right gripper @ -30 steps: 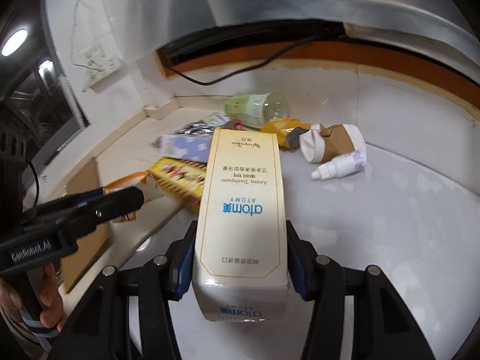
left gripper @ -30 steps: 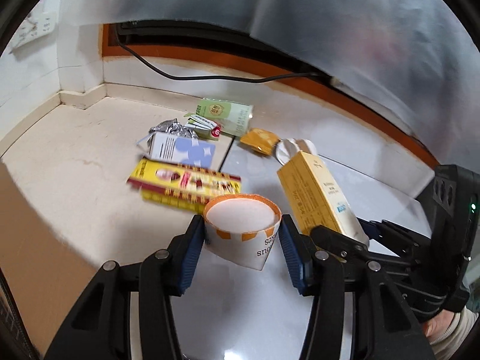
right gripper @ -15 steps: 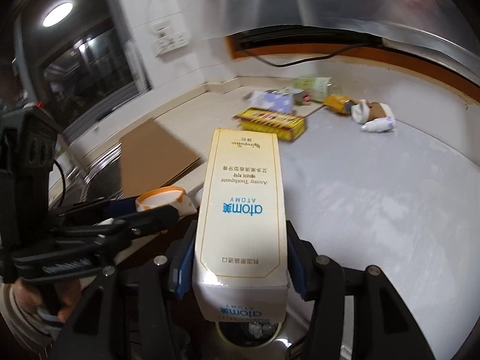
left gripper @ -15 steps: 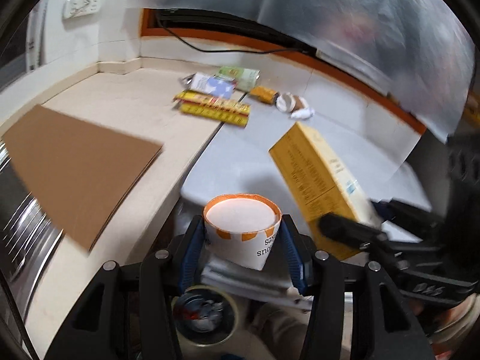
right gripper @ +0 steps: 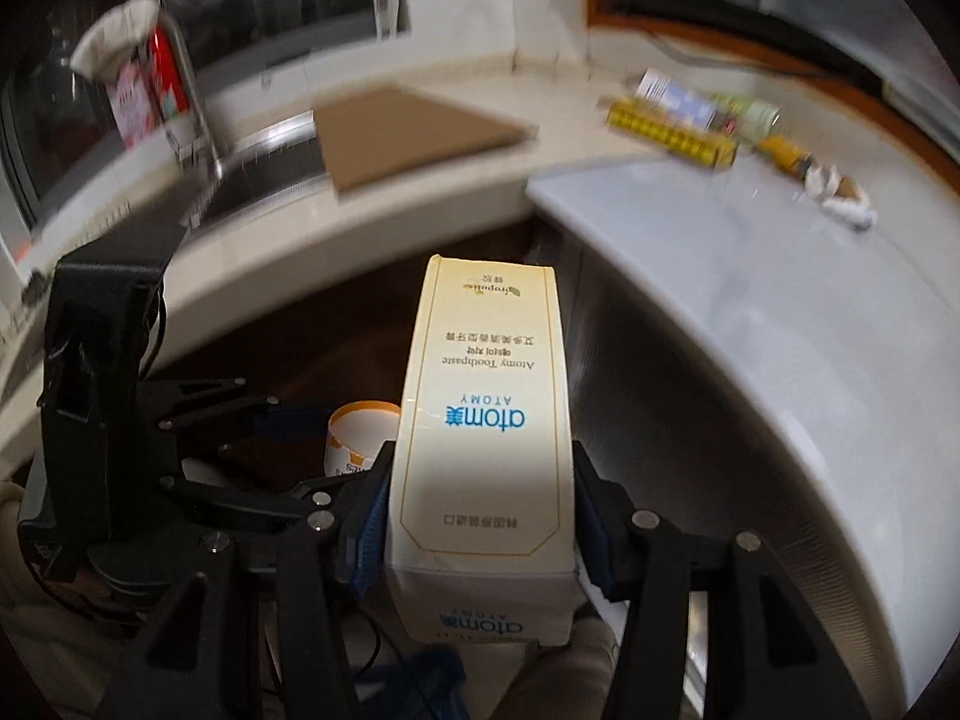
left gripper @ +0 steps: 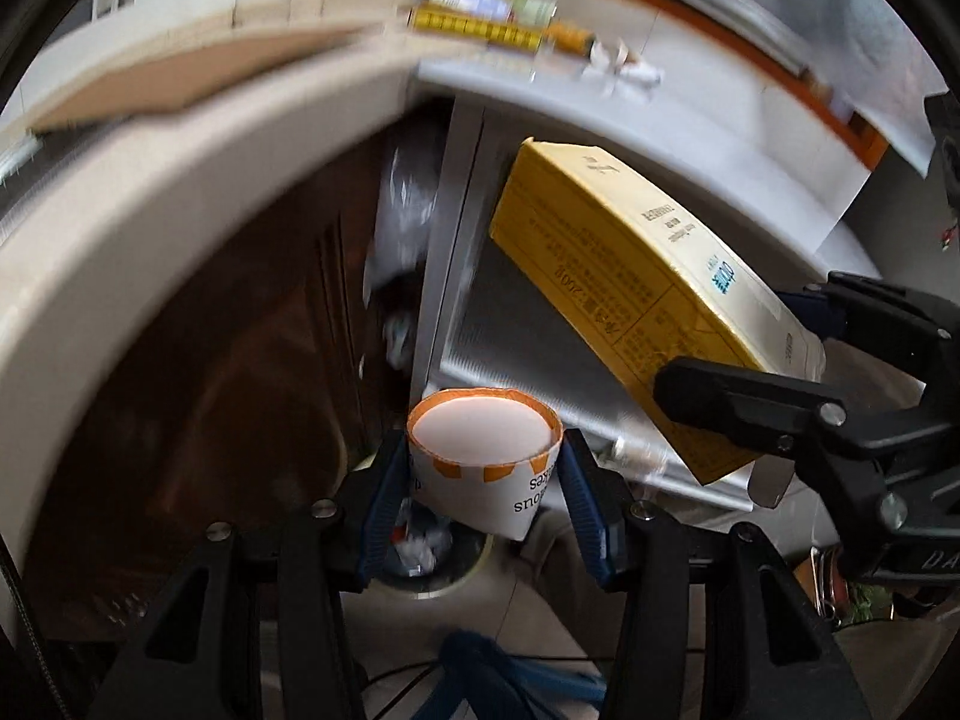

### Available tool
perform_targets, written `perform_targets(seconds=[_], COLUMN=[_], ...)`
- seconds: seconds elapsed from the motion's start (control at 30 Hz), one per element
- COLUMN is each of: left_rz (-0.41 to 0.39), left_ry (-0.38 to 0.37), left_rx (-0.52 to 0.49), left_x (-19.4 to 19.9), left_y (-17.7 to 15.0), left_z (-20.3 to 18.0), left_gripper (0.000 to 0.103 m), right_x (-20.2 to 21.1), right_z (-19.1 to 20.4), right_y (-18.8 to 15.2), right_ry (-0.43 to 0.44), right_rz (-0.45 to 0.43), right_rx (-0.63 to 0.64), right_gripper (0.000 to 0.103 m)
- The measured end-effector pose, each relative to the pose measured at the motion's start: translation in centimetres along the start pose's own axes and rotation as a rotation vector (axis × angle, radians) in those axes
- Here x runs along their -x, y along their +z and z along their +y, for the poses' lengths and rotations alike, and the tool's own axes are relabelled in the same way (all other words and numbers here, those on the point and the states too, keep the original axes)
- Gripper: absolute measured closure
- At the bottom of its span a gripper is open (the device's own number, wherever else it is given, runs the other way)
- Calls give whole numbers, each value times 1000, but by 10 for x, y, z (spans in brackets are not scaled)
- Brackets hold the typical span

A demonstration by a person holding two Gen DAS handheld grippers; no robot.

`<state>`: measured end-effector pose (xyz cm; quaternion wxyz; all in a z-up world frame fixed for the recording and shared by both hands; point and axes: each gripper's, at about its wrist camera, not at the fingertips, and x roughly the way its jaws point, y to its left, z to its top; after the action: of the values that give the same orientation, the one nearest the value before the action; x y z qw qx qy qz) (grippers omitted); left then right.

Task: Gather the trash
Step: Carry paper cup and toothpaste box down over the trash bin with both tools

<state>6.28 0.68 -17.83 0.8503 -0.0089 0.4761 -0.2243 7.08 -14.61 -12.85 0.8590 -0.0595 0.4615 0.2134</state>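
Note:
My left gripper is shut on a white paper cup with an orange rim, held low in front of the counter. Right under it on the floor is a round trash bin with crumpled litter inside. My right gripper is shut on a cream Atomy toothpaste box, which also shows in the left wrist view just right of the cup. The cup shows left of the box in the right wrist view. More trash lies far back on the counter: a yellow box and several wrappers.
The beige counter edge curves above and left of the grippers. A brown cardboard sheet lies by the sink. A white appliance front stands behind the cup. Dark cabinet doors are to the left.
Both grippers have pulled back from the counter and dropped below its edge, carrying cup and box. The trash bin now lies right under the cup.

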Motion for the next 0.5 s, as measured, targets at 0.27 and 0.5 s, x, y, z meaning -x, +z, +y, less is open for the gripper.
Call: perform_targets(seconds=[0.27, 0.5], left_rz=[106, 153], left_ry=[-5, -22], left_rx=[69, 145], left_x=[-53, -99], left_y=[-28, -44], left_z=[32, 63], left_gripper=[54, 54], right_x=[-81, -154], right_z=[-1, -14], right_y=[-25, -37], right_ry=[19, -1], right_rz=[228, 355], right_rx=[-9, -2], right_gripper=[50, 50])
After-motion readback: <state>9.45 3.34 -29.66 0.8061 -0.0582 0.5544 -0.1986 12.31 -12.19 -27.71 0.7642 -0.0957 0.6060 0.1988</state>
